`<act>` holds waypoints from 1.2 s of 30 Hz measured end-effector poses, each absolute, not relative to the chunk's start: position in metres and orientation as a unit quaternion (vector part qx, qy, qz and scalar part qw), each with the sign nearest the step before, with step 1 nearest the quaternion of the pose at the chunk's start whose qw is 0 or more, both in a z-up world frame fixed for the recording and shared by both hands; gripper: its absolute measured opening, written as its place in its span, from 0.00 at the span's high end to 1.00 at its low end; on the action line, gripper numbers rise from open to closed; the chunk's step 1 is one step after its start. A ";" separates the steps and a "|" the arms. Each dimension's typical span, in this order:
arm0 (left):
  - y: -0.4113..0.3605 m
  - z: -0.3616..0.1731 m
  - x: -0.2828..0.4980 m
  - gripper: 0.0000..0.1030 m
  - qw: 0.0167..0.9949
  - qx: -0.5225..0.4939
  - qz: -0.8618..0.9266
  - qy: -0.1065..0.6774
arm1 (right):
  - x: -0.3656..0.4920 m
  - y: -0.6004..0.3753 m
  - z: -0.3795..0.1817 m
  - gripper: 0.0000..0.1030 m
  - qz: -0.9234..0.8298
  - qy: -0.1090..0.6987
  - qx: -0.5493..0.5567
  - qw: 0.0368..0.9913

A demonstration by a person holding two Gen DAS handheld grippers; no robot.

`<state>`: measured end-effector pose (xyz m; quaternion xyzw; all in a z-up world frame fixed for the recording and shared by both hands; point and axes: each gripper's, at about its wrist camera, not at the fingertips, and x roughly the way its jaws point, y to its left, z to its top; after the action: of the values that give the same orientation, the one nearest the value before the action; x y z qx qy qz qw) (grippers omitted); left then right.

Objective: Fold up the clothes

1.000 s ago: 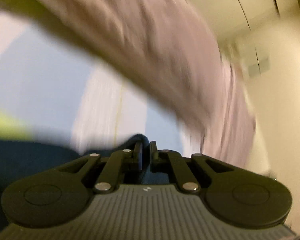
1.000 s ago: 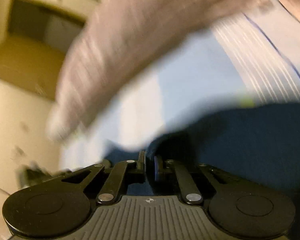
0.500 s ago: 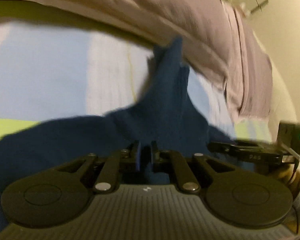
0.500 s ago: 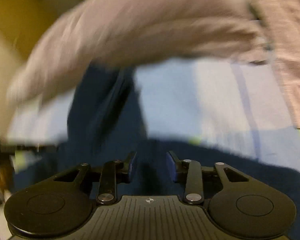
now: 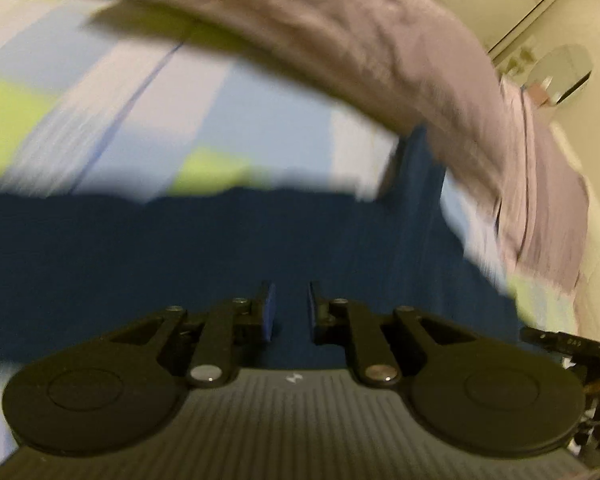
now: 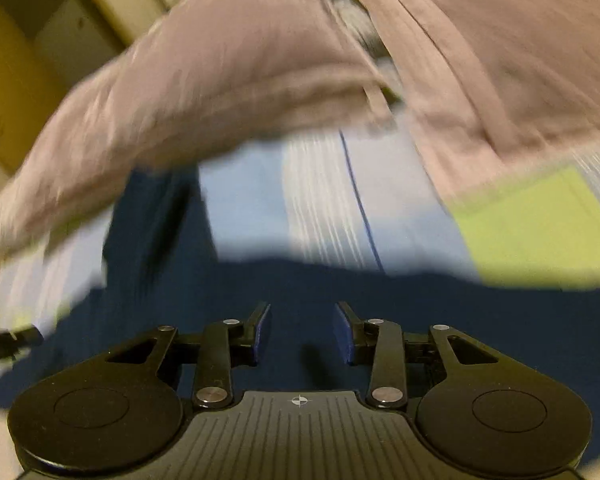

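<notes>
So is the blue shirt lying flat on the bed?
Mostly flat: the blue shirt lies spread across the striped bed sheet, one part reaching toward the pink blanket.

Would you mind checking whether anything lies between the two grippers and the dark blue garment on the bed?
Nothing visible does. The left gripper, jaws opening, and the right gripper both sit directly over the dark blue garment; the mauve duvet lies beyond it.

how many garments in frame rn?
1 for sure: the navy garment, spread on the striped bedsheet under both grippers, one strip running up toward the mauve bedding. More may be hidden by blur or that bedding.
</notes>
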<state>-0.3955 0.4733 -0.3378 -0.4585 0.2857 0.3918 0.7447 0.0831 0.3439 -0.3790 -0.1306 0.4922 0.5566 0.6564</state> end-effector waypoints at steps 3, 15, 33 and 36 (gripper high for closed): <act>0.393 -0.333 -0.459 0.88 0.701 -0.502 0.406 0.304 | 0.066 0.259 -0.380 0.55 0.531 0.534 -0.156 0.640; 0.227 -0.357 -0.525 0.64 0.646 -0.562 0.412 0.313 | 0.004 0.038 -0.370 0.45 0.443 0.641 -0.110 0.617; 0.186 -0.274 -0.580 0.97 0.761 -0.515 0.332 0.211 | -0.049 -0.023 -0.299 0.90 0.450 0.564 0.040 0.692; 0.167 -0.319 -0.571 0.97 0.705 -0.552 0.358 0.264 | -0.058 -0.028 -0.326 0.90 0.394 0.609 -0.028 0.688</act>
<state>-0.5708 0.1668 -0.3191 -0.5523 0.2641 0.3585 0.7048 -0.0580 -0.0281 -0.3259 -0.0277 0.6094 0.3938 0.6876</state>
